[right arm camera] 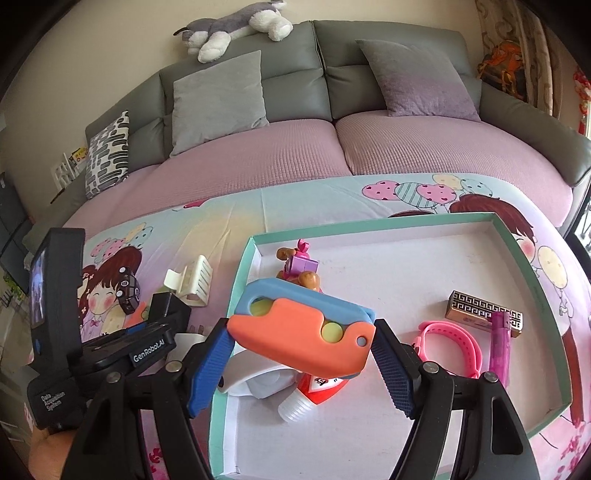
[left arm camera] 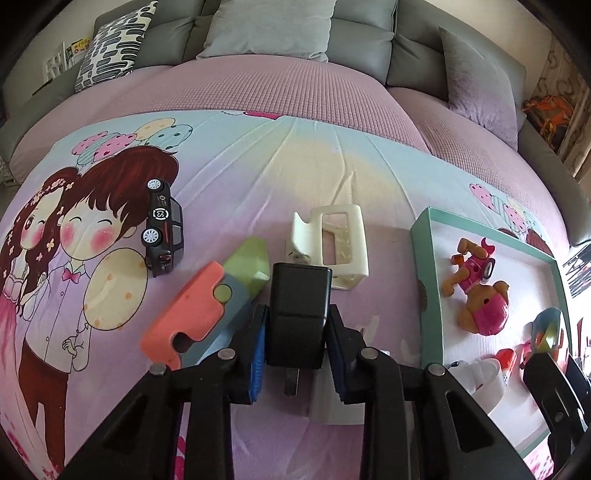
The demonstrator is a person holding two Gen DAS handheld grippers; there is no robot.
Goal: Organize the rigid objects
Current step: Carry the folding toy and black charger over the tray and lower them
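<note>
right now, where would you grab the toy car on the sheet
The toy car lies on its side, wheels facing the printed faces, roof toward the hair clip. Come from above and pinch mid-body between the two wheels, one finger on the underside, one on the roof: flat, parallel faces.

- grey sofa (right arm camera: 317,59) runs along a cream wall (right arm camera: 129,40), pink-lilac quilted cover (right arm camera: 295,158) on the seats
- grey cushions (right arm camera: 219,99), one patterned black-and-white cushion (left arm camera: 114,40)
- plush husky (right arm camera: 236,26) lies on the backrest
- cartoon-print sheet (left arm camera: 258,177) up front (daylight, soft)
</note>
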